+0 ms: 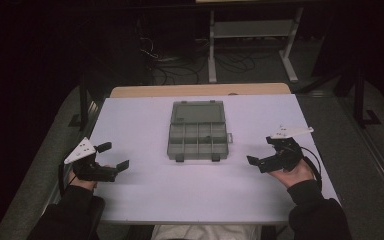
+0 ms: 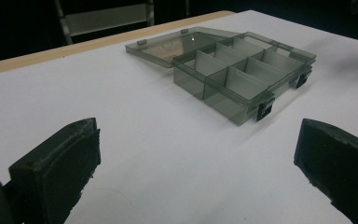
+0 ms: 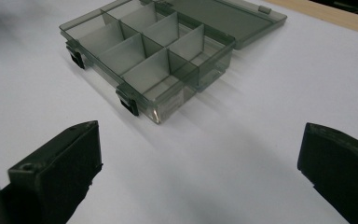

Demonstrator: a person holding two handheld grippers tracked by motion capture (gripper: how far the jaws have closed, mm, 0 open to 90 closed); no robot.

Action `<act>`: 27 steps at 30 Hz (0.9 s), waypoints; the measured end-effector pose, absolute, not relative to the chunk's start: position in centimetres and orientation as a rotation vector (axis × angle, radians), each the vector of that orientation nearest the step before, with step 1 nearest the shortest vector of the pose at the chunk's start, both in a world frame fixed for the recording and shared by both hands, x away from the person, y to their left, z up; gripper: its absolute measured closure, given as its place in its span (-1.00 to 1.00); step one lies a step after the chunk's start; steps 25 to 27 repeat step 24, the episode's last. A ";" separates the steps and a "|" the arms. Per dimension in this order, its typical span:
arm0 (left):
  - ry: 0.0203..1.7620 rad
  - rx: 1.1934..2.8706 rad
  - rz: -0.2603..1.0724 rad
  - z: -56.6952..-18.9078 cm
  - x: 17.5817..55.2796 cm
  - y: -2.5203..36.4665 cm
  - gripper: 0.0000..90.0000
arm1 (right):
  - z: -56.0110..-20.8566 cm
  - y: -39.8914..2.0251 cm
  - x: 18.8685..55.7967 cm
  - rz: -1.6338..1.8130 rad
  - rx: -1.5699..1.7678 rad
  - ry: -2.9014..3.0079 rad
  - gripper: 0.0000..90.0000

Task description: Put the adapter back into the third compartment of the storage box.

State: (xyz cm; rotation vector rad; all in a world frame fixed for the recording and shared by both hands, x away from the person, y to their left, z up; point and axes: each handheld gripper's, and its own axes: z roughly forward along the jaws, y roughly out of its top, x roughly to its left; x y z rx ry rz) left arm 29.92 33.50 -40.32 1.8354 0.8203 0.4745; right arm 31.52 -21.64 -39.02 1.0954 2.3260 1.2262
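1. A smoky-grey clear plastic compartment box (image 1: 198, 140) lies open at the middle of the white table (image 1: 195, 195), and serves here as the landmark.
2. Its lid (image 1: 198, 111) is folded back flat on the table on the far side of the box, joined along the hinge edge.
3. The tray part is split by dividers into small compartments; those that can be seen into look bare.
4. Two black latches (image 1: 179, 158) sit on the near edge of the box, facing the person.
5. The left gripper (image 1: 116, 156) rests on the table well to the left of the box and slightly nearer the person; its jaws stand wide apart with nothing between them.
6. In the left gripper view the box (image 2: 242, 74) lies ahead, beyond the spread jaws, not touching them.
7. The right gripper (image 1: 261, 151) rests well to the right of the box, held in the person's hand (image 1: 292, 175); its jaws are likewise spread, gripping nothing.
8. In the right gripper view the box (image 3: 144, 56) sits ahead of the jaws, clear of both.
9. A bare wooden strip (image 1: 200, 90) shows just beyond the lid.
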 end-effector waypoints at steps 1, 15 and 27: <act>0.819 1.837 0.475 -40.3 29.9 33.5 -1.00 | -39.1 -21.8 31.4 1.229 1.103 2.323 -1.00; 0.818 1.834 0.473 -40.3 29.9 33.5 -1.00 | -39.9 -24.0 29.8 1.277 1.199 2.240 -1.00; 0.815 1.834 0.474 -40.3 29.9 33.5 -1.00 | -40.6 -25.5 28.8 1.325 1.257 2.170 -1.00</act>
